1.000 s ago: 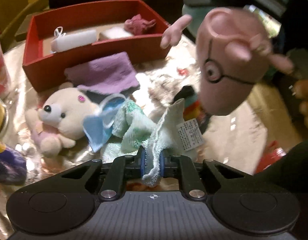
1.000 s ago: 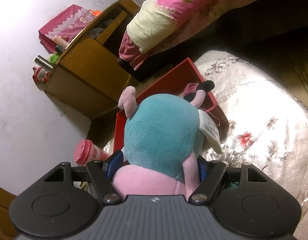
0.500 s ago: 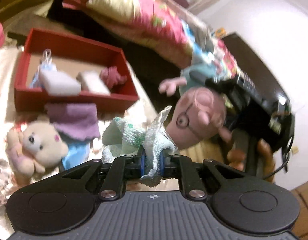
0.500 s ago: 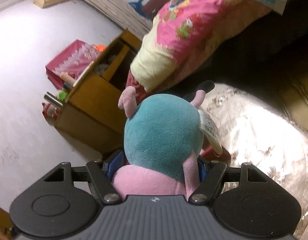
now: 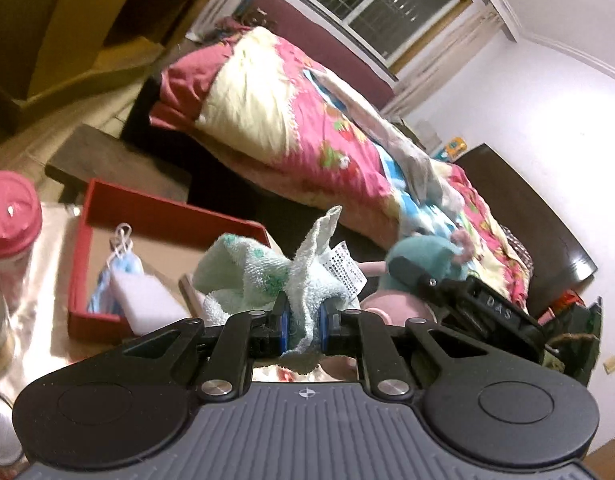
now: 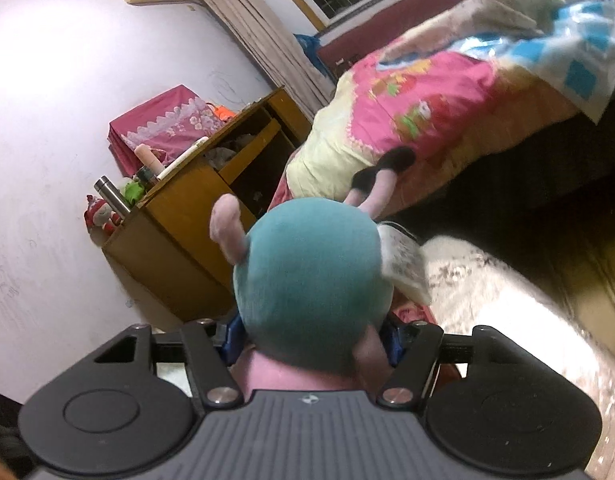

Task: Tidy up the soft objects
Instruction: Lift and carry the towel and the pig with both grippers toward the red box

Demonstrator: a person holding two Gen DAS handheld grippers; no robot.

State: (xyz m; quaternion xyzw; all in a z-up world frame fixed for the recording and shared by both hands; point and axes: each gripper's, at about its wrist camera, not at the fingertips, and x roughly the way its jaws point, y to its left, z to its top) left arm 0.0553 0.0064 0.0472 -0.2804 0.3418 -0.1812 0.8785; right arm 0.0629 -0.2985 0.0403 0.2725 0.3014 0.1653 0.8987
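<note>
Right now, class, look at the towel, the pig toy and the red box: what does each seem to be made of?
Towel: looped terry cloth, matte; the nubby pile shows.
Pig toy: short-pile plush, soft and matte; the fuzzy teal surface dents between the jaws.
Red box: probably cardboard with a red outside; thin stiff walls, plain brown floor.

Left gripper (image 5: 301, 328) clamped on a pale green towel (image 5: 267, 276), white tag out to its right. Behind: red box (image 5: 83, 264) holding a white sponge (image 5: 145, 300) and blue mask (image 5: 121, 270). Right: pink-and-teal plush toy (image 5: 419, 256).
</note>
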